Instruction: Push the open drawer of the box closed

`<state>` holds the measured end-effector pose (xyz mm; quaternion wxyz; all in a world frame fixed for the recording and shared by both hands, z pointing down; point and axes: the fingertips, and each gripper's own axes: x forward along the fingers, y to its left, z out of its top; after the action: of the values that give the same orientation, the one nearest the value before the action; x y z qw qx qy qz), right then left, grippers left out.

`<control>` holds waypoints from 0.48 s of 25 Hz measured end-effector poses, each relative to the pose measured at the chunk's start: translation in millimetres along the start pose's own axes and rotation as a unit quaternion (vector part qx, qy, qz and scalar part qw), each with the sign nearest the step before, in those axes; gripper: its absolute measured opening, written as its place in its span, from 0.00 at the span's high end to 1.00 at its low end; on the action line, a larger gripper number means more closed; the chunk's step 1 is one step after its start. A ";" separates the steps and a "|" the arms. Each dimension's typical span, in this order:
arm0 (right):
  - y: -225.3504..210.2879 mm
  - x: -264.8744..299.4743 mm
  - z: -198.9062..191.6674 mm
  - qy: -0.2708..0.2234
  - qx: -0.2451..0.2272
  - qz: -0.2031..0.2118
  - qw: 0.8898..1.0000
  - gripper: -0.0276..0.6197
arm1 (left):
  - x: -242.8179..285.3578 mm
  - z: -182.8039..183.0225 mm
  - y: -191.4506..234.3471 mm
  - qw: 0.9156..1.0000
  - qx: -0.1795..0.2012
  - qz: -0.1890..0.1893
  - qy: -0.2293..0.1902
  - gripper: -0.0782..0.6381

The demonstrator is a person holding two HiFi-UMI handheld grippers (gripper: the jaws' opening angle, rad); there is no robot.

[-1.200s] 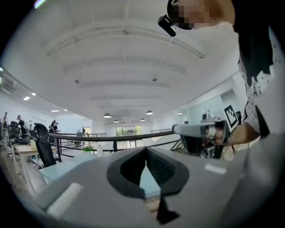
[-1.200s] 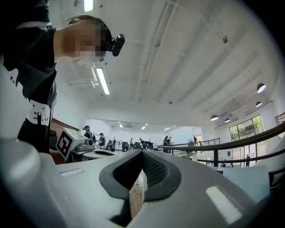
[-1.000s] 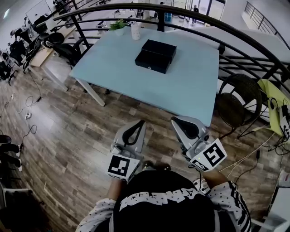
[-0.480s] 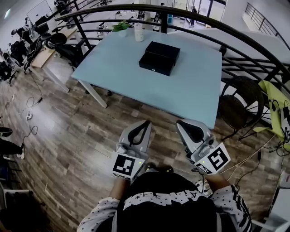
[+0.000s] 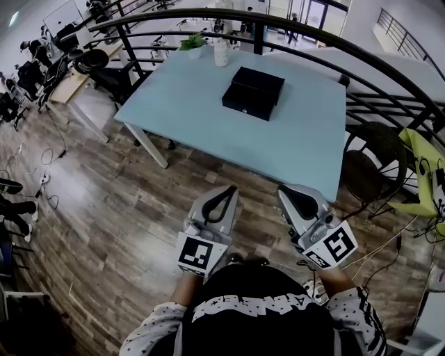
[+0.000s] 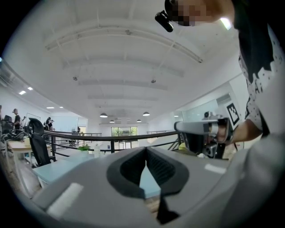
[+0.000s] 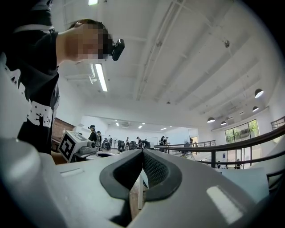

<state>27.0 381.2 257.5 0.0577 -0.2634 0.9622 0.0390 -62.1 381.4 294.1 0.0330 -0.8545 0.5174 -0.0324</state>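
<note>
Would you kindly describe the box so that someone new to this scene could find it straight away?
Look for the pale blue table on the wooden floor. On the far half of its top lies the box, apart from the white bottle and small green plant at the far edge. It is the only black thing on the table: flat, rectangular and low.

an open-plan office or lab on a mezzanine, shown by the wood-plank floor (image 5: 104, 208), black metal railing (image 5: 259, 38), pale blue table (image 5: 201, 104), office chair (image 5: 90, 61) by a wooden desk (image 5: 68, 85), whiteboard (image 5: 59, 15), round ceiling lamps (image 6: 103, 115) and people at distant workstations (image 7: 92, 133).
</note>
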 end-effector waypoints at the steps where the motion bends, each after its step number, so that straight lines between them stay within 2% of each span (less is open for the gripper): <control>1: 0.7 2.3 -0.8 0.001 0.002 -0.002 1.000 0.97 | -1.7 0.2 2.8 1.000 -0.002 0.001 0.001 0.89; 7: 13.4 17.2 -2.7 0.002 0.007 -0.003 1.000 0.97 | -18.1 -4.2 22.6 1.000 0.006 0.017 0.004 0.89; 12: 13.4 30.7 -7.2 0.010 0.008 -0.001 1.000 0.97 | -24.0 -10.6 37.0 1.000 -0.004 0.027 0.010 0.89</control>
<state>-6.7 376.5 261.2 0.0506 -0.2639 0.9628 0.0287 -106.8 385.4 300.9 0.0253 -0.8397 0.5411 -0.0385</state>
